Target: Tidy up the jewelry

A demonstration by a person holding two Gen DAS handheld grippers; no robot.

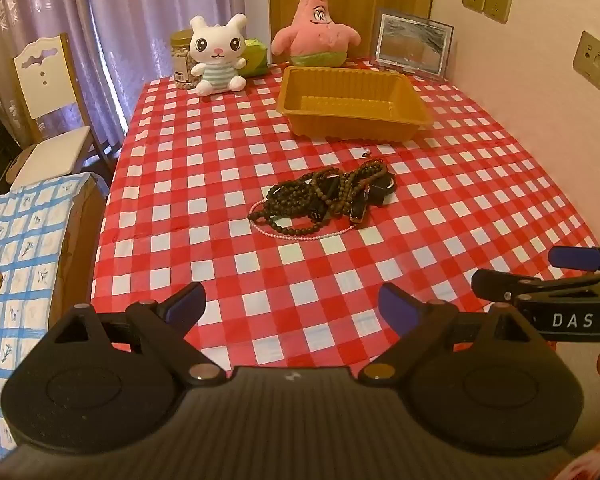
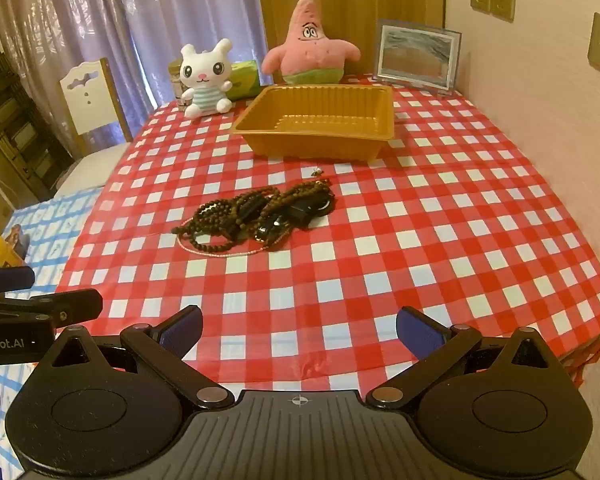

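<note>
Two black grippers with blue finger pads are hovering over the near edge of the table, the left gripper point(image 1: 292, 304) and the right gripper point(image 2: 298, 326), both with fingers spread wide and nothing between them. The jewelry is one tangled heap of dark brown wooden bead strings point(image 1: 324, 198) lying mid-table on the red and white checkered tablecloth point(image 1: 220, 240), with a thin pink bead necklace point(image 1: 300, 236) looping out along its near side and a tiny silvery charm point(image 1: 367, 153) sitting just behind it. Further back is an empty tan plastic tray point(image 1: 380, 120), well apart from the heap. Along the far edge sit a white plush bunny point(image 1: 219, 54), a pink starfish plush point(image 1: 314, 28) and a framed picture point(image 1: 414, 44).
</note>
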